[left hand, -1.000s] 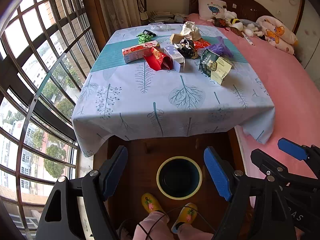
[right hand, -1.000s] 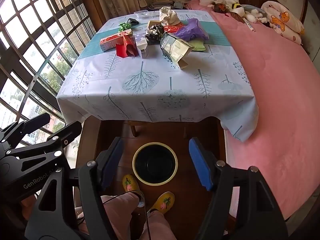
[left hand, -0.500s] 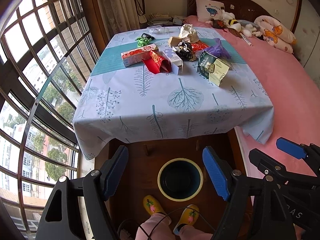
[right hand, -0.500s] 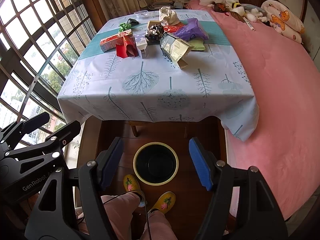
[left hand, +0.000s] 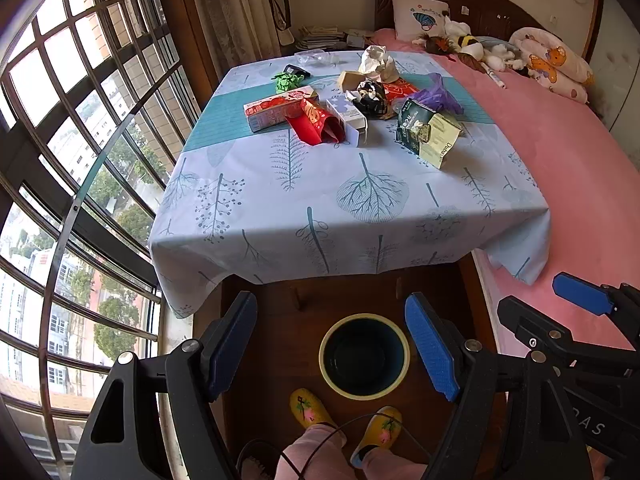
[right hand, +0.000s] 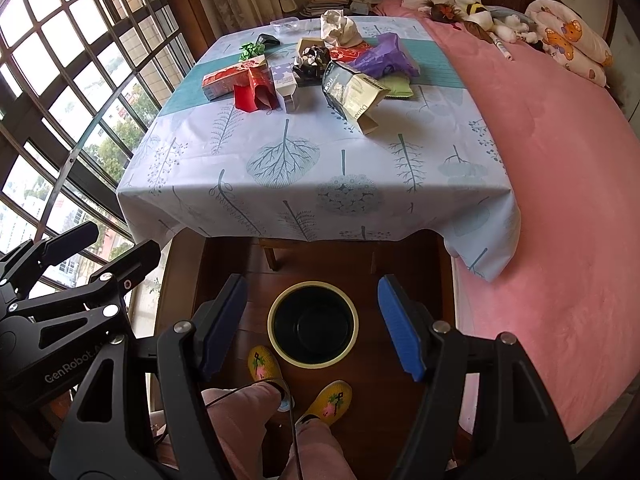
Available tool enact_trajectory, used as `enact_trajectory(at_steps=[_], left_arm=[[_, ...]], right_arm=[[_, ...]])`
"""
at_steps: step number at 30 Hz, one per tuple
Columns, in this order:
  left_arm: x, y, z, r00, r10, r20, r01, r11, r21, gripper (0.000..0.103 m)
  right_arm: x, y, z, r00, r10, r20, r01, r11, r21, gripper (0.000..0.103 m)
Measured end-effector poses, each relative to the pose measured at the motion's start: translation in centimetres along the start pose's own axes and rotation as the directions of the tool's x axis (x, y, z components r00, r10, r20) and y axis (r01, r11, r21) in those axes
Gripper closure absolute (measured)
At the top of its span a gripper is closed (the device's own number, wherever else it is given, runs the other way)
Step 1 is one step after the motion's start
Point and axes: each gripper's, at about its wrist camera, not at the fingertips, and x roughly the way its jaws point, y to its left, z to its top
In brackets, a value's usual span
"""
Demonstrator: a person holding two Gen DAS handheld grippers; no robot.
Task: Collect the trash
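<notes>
Trash lies at the far side of a table (left hand: 360, 216) with a tree-print cloth: a red carton (left hand: 280, 108), a red packet (left hand: 316, 124), a white box (left hand: 346, 114), a black crumpled wrapper (left hand: 370, 96), a green-and-cream bag (left hand: 430, 136), a purple bag (left hand: 438, 94) and crumpled paper (left hand: 376, 62). A dark bin with a yellow rim (left hand: 364, 354) stands on the floor below the near edge; it also shows in the right wrist view (right hand: 313, 324). My left gripper (left hand: 332, 344) and right gripper (right hand: 310, 324) are open, empty, above the bin.
A pink bed (left hand: 580, 160) with soft toys (left hand: 472, 46) runs along the table's right side. A barred window (left hand: 60, 140) fills the left. My feet in yellow slippers (left hand: 308, 406) stand by the bin on the wooden floor.
Both grippers have stayed open. The views have shifted only slightly; nothing on the table has moved.
</notes>
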Motion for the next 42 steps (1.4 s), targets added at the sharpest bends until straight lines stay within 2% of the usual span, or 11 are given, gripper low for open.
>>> enact_trajectory(at_steps=[23,30,42], left_arm=[[0.1,0.1,-0.3,1.0,0.006,-0.02,-0.006,1.0,-0.002,0.025],[-0.2,0.2,0.4,1.0,0.011,-0.013,-0.011,1.0,-0.014,0.025],[-2.2,2.0,3.1,0.999,0.02,0.035,-0.018,0.998,-0.062,0.026]], right_arm=[[0.4,0.3,-0.2,1.0,0.008,-0.004,-0.008,1.0,0.002,0.038],[0.3,1.5,0.0,1.0,0.02,0.013,-0.02,1.0,-0.001,0.038],[-1.0,1.9,3.2,0.995,0.078,0.063,-0.077,0.997,-0.02,0.038]])
